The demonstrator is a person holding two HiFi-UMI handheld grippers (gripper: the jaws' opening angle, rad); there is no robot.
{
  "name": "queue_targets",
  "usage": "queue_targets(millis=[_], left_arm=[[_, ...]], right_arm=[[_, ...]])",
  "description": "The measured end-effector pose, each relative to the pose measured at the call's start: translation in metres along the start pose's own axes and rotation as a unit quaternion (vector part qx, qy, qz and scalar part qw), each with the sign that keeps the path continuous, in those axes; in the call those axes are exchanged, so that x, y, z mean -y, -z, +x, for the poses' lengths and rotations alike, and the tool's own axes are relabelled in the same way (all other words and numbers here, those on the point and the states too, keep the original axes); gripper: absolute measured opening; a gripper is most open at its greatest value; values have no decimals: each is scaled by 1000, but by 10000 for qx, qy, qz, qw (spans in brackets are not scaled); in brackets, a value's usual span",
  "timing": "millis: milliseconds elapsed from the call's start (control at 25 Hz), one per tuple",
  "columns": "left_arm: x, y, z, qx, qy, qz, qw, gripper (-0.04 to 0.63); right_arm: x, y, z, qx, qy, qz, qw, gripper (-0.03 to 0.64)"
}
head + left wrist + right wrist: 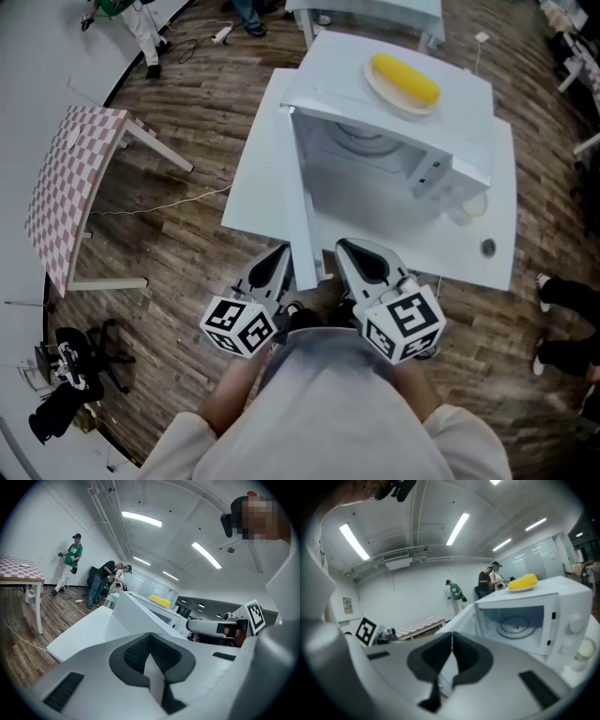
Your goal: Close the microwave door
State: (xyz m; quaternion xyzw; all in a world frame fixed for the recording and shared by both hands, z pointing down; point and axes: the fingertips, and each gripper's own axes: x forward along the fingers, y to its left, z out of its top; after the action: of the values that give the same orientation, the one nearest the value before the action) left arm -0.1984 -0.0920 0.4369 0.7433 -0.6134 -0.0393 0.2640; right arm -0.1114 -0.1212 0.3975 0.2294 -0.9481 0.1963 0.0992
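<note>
A white microwave (403, 173) stands on a white table (258, 187), and its door (304, 220) is swung wide open toward me. On its top rests a plate with a yellow item (405, 80). Both grippers hang close to my body, just short of the door's free edge. The left gripper (270, 272) is to the door's left and the right gripper (364, 261) to its right. In the left gripper view the jaws (150, 637) are shut and hold nothing, with the door (140, 613) ahead. The right gripper (451, 637) is likewise shut and empty, facing the open cavity and its glass turntable (516, 623).
A checkered table (70, 178) stands to the left on the wood floor, with a cable trailing from it. A second white table (375, 14) is behind the microwave. Someone's shoes (562, 319) are at the right. People stand far off (71, 562). A white cup (473, 204) sits beside the microwave.
</note>
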Motion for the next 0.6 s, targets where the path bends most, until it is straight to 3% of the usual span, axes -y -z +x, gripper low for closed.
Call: queue_targets(millis=[600], left_arm=[[26,4,17,-9,172,88,9998,20]], right_arm=[[20,-3,-21,87,131,8,9999,24]])
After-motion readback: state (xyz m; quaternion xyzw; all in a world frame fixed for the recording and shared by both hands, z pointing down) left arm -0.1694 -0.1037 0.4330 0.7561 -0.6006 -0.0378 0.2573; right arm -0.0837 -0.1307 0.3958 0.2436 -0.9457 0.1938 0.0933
